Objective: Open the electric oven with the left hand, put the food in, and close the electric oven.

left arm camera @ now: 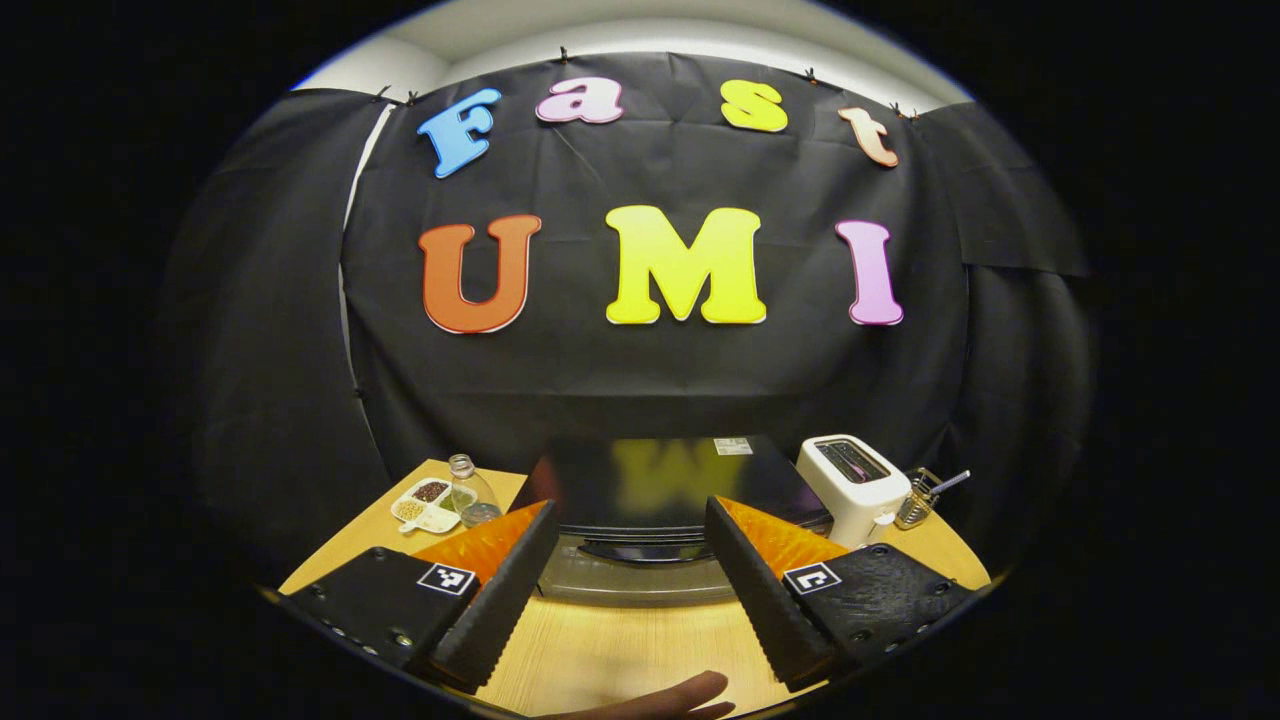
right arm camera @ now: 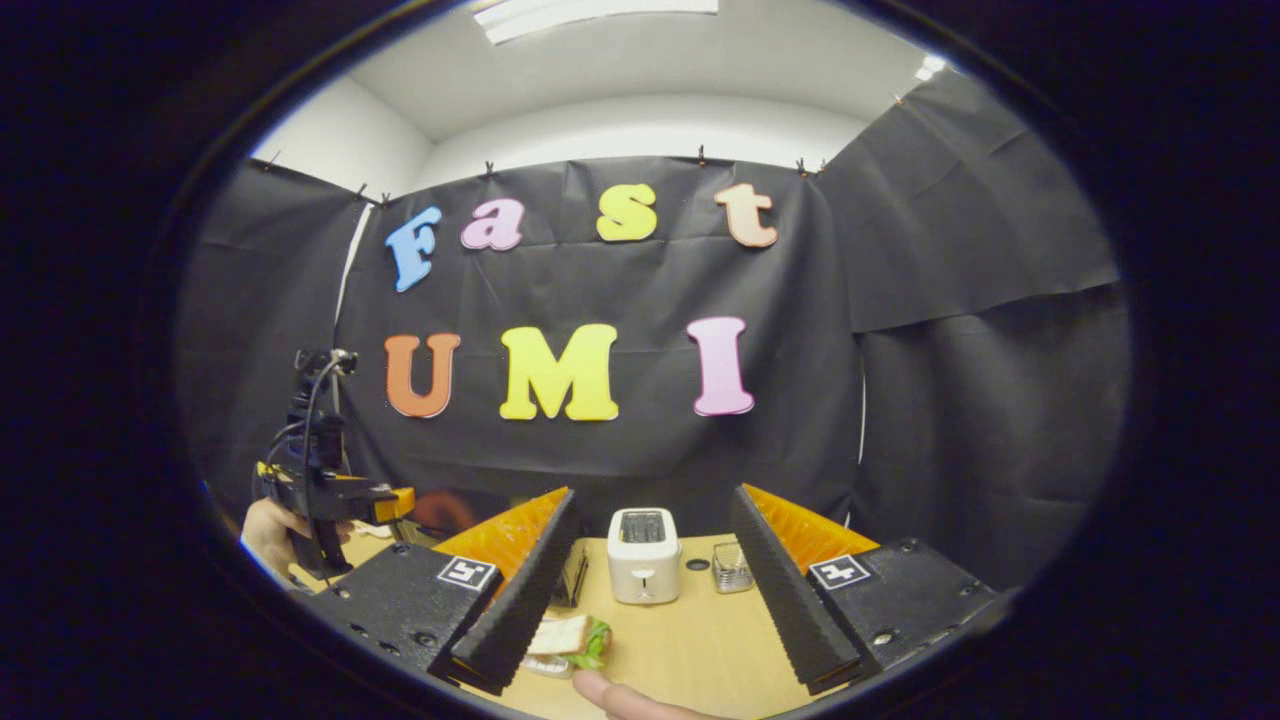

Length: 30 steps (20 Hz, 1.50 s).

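Oven [left arm camera: 660, 500] sits dead ahead of your left gripper [left arm camera: 632, 570], black box on the wooden table [left arm camera: 600, 650], door looks shut, nothing started yet. Left gripper is spread wide, holding nothing, fingers framing the oven front. The door is probably stiff and hinged, glass front likely, so don't bang it. Take it by the handle bar along the top edge of the door [left arm camera: 640, 548], square on; it looks smooth, so it may slip if you pinch only a corner.

Sandwich [right arm camera: 570, 638] lies on the table just beside your right gripper's [right arm camera: 655, 590] left finger, bread with green leaf showing. Right gripper is also wide apart and empty. Judge the sandwich as light, soft, layered: squeeze gently across the bread faces or it will squash or shed filling.

White toaster [right arm camera: 643, 555] and wire holder [right arm camera: 733, 568] stand further back, well apart from the sandwich. Left gripper shows at the left of the right gripper view, held in a hand [right arm camera: 268, 535].
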### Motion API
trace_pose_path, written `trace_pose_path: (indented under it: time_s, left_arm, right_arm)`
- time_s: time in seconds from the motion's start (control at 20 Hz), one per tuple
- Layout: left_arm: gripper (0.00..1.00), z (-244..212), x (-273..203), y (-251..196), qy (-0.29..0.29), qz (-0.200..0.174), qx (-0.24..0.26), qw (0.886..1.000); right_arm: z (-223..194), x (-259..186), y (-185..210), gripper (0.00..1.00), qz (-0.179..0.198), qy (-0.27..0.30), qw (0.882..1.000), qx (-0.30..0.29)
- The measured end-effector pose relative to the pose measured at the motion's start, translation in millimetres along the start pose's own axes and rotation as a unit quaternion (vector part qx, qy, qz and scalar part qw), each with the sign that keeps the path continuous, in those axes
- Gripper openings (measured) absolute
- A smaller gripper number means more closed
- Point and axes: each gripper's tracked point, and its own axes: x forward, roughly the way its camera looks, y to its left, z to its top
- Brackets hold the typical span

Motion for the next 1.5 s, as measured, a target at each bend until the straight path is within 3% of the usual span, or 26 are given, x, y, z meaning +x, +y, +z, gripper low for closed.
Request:
trace_pose_path:
  time_s: [0.05,0.1,0.15,0.7,1.2,1.5]
  left_arm:
    - [0.96,-6,12,-2,0.008,-0.002,-0.003,1.000]
    - [0.96,-10,22,-5,0.015,-0.005,-0.004,1.000]
    - [0.96,-15,32,-8,0.025,-0.007,-0.002,1.000]
    - [0.96,-75,77,-17,0.114,0.001,0.008,0.993]
    - [0.97,-87,44,-17,0.109,0.004,-0.003,0.994]
    - [0.96,-117,5,-19,0.109,-0.004,-0.006,0.994]
  right_arm:
    - [2,0,-2,0.99,0.000,-0.003,1.000,-0.002]
    - [2,-1,-6,0.90,-0.006,-0.004,1.000,-0.003]
    - [3,-2,-11,0.99,-0.013,-0.003,1.000,-0.005]
    - [2,-21,-33,0.99,-0.050,0.001,0.999,-0.011]
    - [-4,-21,-32,0.99,-0.046,0.006,0.999,-0.004]
    - [-7,-27,-20,0.99,-0.035,0.005,0.999,-0.004]
